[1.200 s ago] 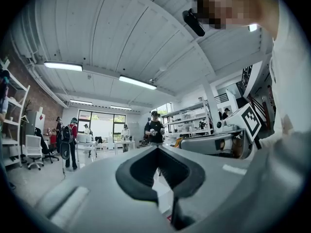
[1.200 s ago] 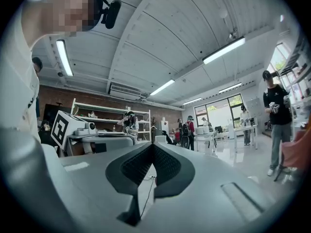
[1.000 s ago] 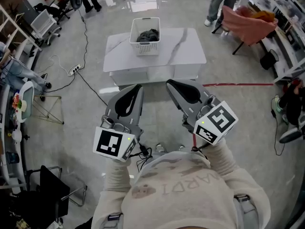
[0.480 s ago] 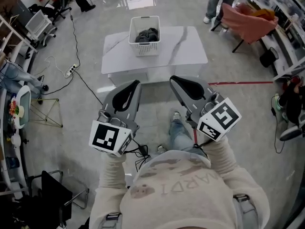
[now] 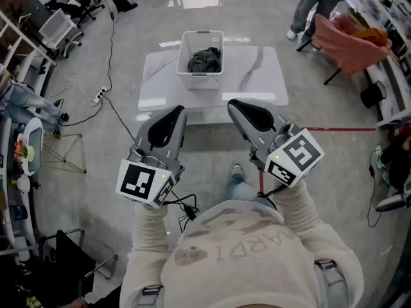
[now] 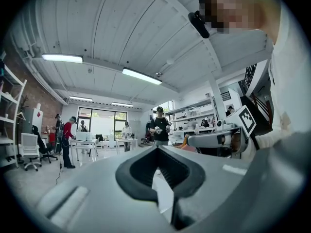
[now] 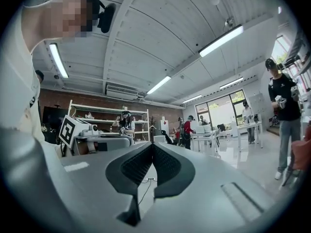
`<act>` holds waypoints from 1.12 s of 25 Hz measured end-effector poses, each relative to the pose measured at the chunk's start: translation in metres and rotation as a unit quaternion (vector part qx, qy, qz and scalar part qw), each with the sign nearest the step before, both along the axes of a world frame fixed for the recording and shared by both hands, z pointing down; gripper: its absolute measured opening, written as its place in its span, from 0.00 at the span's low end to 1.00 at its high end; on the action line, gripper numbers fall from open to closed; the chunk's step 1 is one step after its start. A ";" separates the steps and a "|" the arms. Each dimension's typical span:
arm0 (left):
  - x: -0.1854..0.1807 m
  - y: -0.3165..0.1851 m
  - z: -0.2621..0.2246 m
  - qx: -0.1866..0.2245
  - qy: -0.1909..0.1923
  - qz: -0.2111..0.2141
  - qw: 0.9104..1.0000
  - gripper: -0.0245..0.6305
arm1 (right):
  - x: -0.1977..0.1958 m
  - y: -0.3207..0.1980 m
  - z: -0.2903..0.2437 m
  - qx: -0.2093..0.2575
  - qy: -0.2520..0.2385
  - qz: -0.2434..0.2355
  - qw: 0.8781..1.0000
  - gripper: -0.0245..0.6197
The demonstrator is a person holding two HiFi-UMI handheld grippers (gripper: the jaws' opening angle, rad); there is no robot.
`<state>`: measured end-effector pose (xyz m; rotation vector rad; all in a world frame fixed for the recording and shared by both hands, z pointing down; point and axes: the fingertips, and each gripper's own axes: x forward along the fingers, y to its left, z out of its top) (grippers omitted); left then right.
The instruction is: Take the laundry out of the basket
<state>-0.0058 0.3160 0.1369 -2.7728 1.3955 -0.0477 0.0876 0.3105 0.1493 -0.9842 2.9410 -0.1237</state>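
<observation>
In the head view the task looks to be at its opening step, the approach: the white basket (image 5: 203, 79) stands on the far side of a pale, glossy, marble-veined table (image 5: 257, 76), with the laundry (image 5: 205, 61) lying inside it as a dark, crumpled heap of soft cloth, untouched. Both grippers are held up in front of the person's chest, well short of the table, the left gripper (image 5: 173, 115) and the right gripper (image 5: 247, 111) pointing roughly toward it. The basket is a rigid rectangular tub with latticed plastic walls, and the cloth sits below its rim, so the next move probably calls for stepping closer, opening a pair of jaws and reaching down over the rim into the limp fabric. In the left gripper view the smooth grey jaws with ribbed dark pads are pressed together at their tips, with nothing between them, and they aim out over the room, not at the basket. In the right gripper view the jaws likewise meet tip to tip and hold nothing; the basket is not visible there either.
</observation>
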 end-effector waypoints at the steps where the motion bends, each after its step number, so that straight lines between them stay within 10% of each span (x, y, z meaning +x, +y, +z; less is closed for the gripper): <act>1: 0.003 -0.013 -0.001 0.000 0.001 -0.005 1.000 0.04 | 0.003 -0.014 -0.001 -0.001 0.000 -0.004 1.000 0.08; 28: -0.011 -0.263 0.008 -0.006 0.008 -0.033 0.999 0.04 | -0.011 -0.260 0.030 -0.026 0.022 -0.039 0.999 0.09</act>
